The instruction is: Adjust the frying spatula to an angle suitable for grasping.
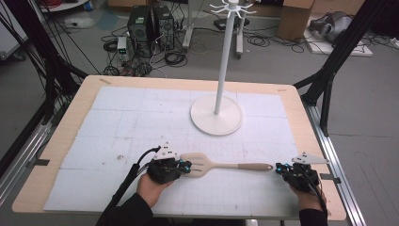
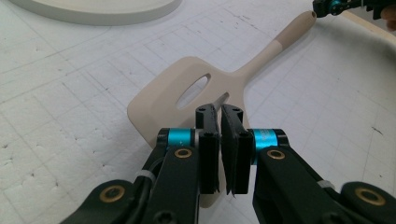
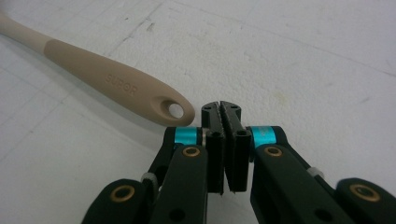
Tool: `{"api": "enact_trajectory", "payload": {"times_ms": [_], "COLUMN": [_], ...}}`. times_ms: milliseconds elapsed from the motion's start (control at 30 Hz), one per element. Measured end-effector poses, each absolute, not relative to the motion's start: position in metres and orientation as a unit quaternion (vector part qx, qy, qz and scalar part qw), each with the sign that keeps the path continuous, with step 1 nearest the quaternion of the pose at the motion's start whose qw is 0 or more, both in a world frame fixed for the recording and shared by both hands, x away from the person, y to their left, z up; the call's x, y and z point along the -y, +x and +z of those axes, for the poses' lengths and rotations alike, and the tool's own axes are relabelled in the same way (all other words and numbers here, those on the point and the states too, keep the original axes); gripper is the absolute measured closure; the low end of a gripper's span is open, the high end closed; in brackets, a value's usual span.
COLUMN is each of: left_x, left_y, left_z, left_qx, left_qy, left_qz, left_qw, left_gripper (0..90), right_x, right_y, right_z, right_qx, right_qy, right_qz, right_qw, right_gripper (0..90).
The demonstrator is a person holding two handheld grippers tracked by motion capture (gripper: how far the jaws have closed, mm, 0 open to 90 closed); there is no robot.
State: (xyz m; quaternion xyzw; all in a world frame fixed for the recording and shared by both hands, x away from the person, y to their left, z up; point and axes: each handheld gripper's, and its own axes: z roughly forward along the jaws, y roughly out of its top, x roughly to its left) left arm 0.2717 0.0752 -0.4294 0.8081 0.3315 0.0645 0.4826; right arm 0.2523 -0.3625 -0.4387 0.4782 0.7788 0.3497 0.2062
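A beige slotted spatula (image 1: 221,165) lies flat on the white mat, blade to the left and handle to the right. My left gripper (image 1: 188,167) is shut, and its tips rest over the near edge of the blade (image 2: 163,100) with nothing between the jaws. In the left gripper view the closed tips (image 2: 219,112) hover just above the blade's slots. My right gripper (image 1: 277,167) is shut too. Its tips (image 3: 221,108) sit just beside the handle end (image 3: 116,86) with the hanging hole, apart from it.
A white stand with a round base (image 1: 216,127), a tall pole and hooks on top rises behind the spatula at mid-table. The gridded white mat (image 1: 117,122) covers a wooden table. Computers, cables and boxes lie on the floor beyond.
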Motion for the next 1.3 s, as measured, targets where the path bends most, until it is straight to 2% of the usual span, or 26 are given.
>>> {"api": "enact_trajectory", "payload": {"times_ms": [667,1300], "left_x": [-0.091,-0.153], "left_y": [0.276,0.275], "left_z": [-0.427,-0.427], "left_qx": [-0.333,-0.378], "left_qy": [0.814,0.799], "left_qz": [0.087,0.111], "left_qw": [0.468,0.454], "left_gripper": [84.7,84.7], "right_x": [0.337,0.274], "right_y": [0.268,0.302], "right_z": [-0.435,-0.427], "right_qx": [-0.775,-0.788], "right_qy": [0.481,0.452], "right_qz": [0.367,0.38], "right_qw": [0.184,0.177], "right_gripper": [89.1,89.1]}}
